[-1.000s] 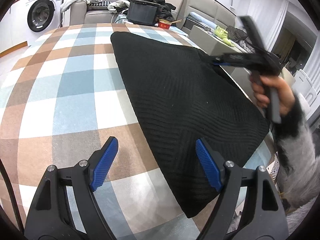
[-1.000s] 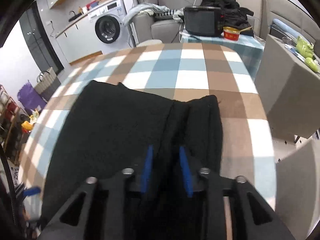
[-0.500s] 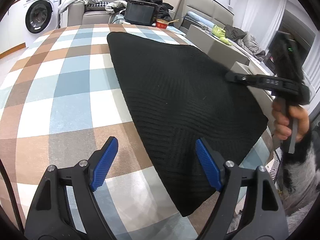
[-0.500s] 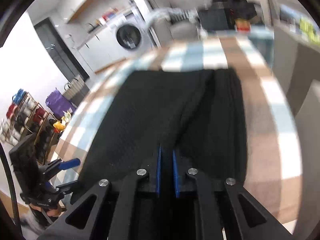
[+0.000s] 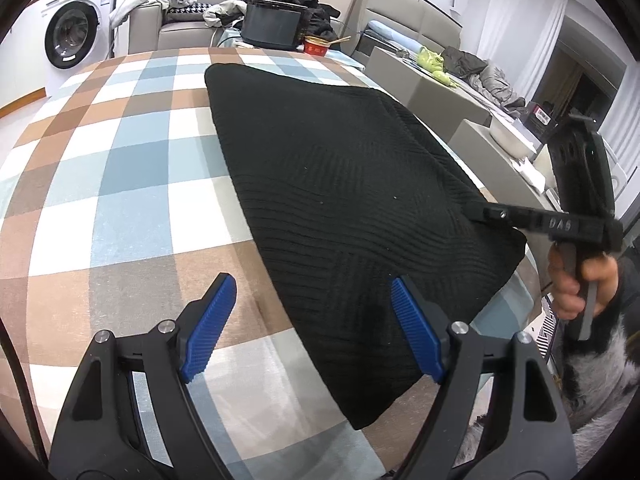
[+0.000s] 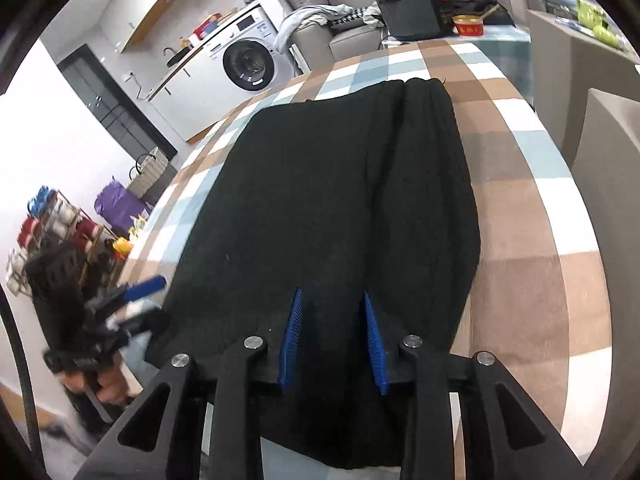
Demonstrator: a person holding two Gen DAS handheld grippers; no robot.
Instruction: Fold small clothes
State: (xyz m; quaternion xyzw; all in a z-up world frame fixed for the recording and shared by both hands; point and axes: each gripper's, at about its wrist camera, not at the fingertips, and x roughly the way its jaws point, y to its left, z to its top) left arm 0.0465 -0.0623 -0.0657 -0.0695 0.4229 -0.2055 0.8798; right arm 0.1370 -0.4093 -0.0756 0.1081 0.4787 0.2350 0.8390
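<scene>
A black knitted garment [image 5: 344, 184] lies flat on the checked tablecloth [image 5: 120, 168]. It also shows in the right wrist view [image 6: 320, 208], with a folded strip along its right side. My left gripper [image 5: 312, 328] is open and empty, just above the garment's near left edge. My right gripper [image 6: 332, 340] is open, its blue pads a little apart over the near edge of the garment. In the left wrist view the right gripper [image 5: 480, 212] rests at the garment's right edge.
A dark box [image 5: 274, 28] and a red bowl [image 5: 316, 45] stand at the table's far end. A washing machine [image 5: 74, 36] is at the back left. Grey furniture [image 5: 440, 92] stands to the right of the table. A shelf with small items [image 6: 60, 232] is at the left.
My right gripper has drawn back along the garment's right side toward its near corner. Its jaws were shut on the cloth half a second ago and have now opened. My left gripper has stayed still.
</scene>
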